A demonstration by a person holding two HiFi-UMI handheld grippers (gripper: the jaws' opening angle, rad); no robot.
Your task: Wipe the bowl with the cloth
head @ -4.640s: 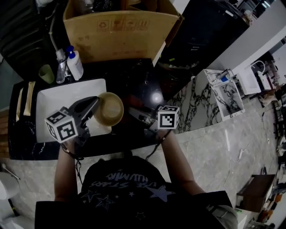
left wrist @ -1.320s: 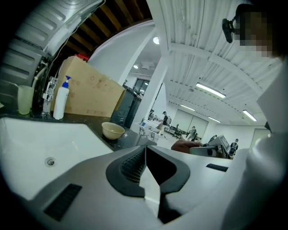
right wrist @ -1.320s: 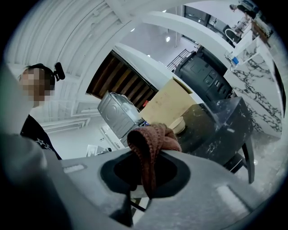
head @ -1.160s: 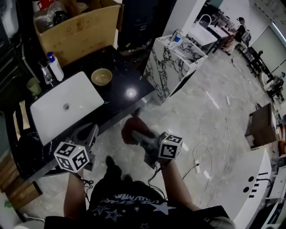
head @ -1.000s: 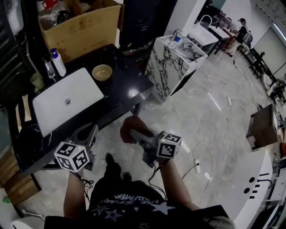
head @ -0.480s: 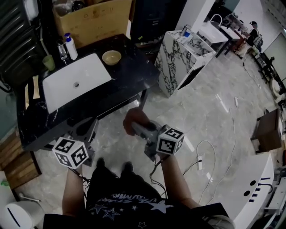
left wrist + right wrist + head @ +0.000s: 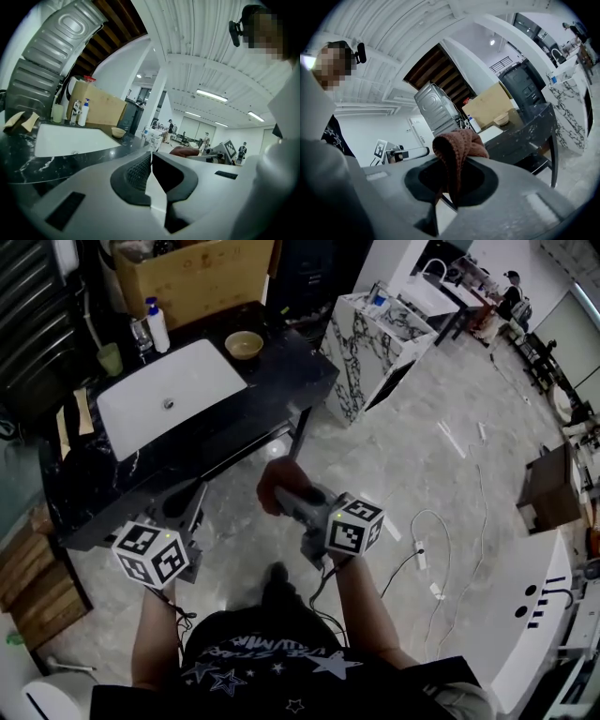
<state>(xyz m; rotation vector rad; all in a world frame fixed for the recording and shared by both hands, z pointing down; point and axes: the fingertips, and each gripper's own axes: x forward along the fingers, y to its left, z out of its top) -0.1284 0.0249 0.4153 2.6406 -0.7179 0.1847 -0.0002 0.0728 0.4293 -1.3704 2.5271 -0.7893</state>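
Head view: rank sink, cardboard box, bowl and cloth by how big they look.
Largest: sink and cardboard box, about alike; the box is cut off at the frame's top.
Then: cloth, though it's nearer the camera.
Smallest: bowl.

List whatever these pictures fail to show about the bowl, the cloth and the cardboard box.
- Bowl: too small in the head view and in both gripper views to tell whether its inside is clean or wet.
- Cloth: its lower end is hidden between the jaws of the right gripper in the right gripper view, so its full size cannot be told.
- Box: cut off by the head view's top edge; contents unclear.
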